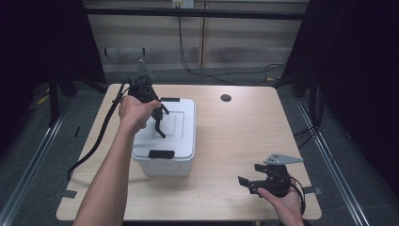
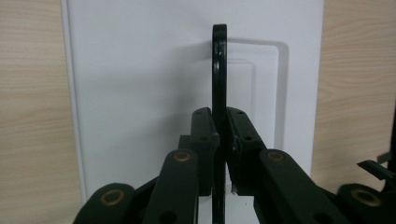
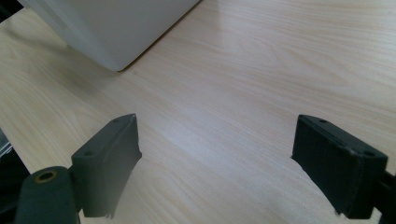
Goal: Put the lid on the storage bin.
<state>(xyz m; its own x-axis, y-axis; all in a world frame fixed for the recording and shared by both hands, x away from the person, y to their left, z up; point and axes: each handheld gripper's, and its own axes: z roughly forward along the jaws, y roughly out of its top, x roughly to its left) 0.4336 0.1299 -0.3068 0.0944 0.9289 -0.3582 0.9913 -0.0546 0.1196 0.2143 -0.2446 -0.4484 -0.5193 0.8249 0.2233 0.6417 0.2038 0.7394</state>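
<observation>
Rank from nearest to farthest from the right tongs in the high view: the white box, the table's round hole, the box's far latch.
1. White box, to the left of the right tongs.
2. Round hole, far table edge.
3. Far latch, far-left on the box.

L gripper (image 2: 219,140) jaws clamped, arm reaching fwd, left-centre of table. R gripper (image 3: 215,172) jaws wide, near front-right corner.

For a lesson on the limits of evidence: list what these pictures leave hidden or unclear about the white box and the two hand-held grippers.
- Box contents: hidden by its shut lid, high view.
- Handle lower end: hidden behind the left hand-held gripper, left gripper view.
- Far latch: too small to tell if fastened, high view.
- Box top: cut off by the frame edge, right gripper view, above the right hand-held gripper.
</observation>
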